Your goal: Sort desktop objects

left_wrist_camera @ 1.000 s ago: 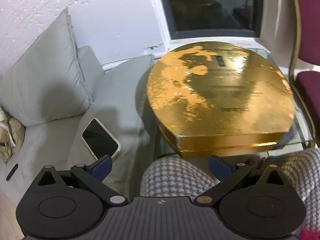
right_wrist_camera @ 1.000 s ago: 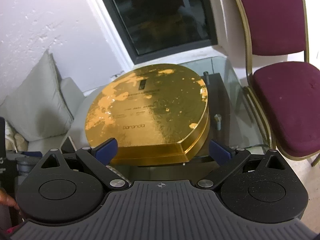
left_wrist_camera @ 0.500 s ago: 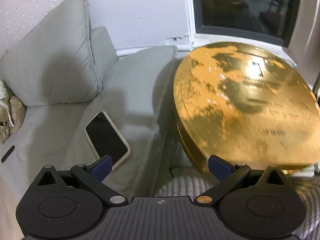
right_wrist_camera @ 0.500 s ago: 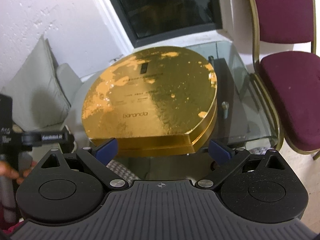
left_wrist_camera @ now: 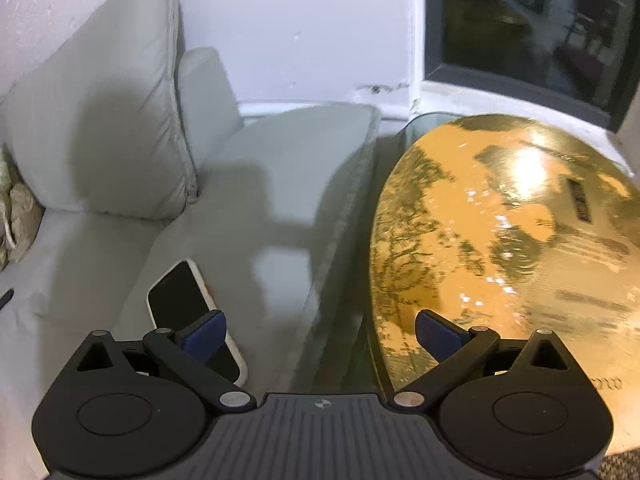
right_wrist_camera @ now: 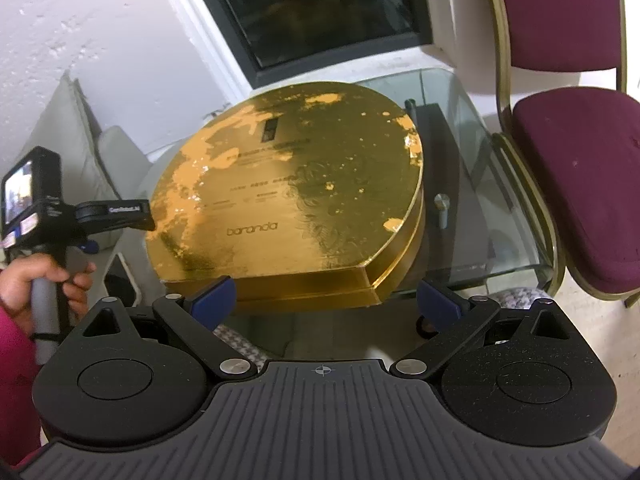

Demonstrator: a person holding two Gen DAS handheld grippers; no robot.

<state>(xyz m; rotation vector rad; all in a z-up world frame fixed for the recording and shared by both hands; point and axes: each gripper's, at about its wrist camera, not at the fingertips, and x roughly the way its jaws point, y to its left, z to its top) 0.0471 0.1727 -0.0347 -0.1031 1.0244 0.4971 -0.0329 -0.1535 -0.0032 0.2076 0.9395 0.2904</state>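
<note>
A large gold box (right_wrist_camera: 288, 192) with a flat round-edged lid lies on a glass table (right_wrist_camera: 472, 152). In the left wrist view the gold box (left_wrist_camera: 500, 240) fills the right side. A smartphone (left_wrist_camera: 176, 300) with a dark screen and white case lies face up on the grey sofa seat (left_wrist_camera: 260, 200), partly hidden behind my left finger (left_wrist_camera: 204, 334). My left gripper (left_wrist_camera: 320, 334) is open and empty, over the gap between sofa and table. My right gripper (right_wrist_camera: 326, 302) is open and empty, just in front of the box's near edge. The left gripper (right_wrist_camera: 116, 214) shows at the left, held by a hand (right_wrist_camera: 44, 276).
Grey cushions (left_wrist_camera: 100, 128) lean against the white wall behind the sofa. A maroon chair (right_wrist_camera: 580, 184) with a gold frame stands right of the table. A dark window (right_wrist_camera: 320, 8) is behind the box. A checked fabric (right_wrist_camera: 236, 340) shows below the table edge.
My left gripper has swung left and forward, so the sofa and phone fill more of its view and the box sits at the right. It has come into the right wrist view.
</note>
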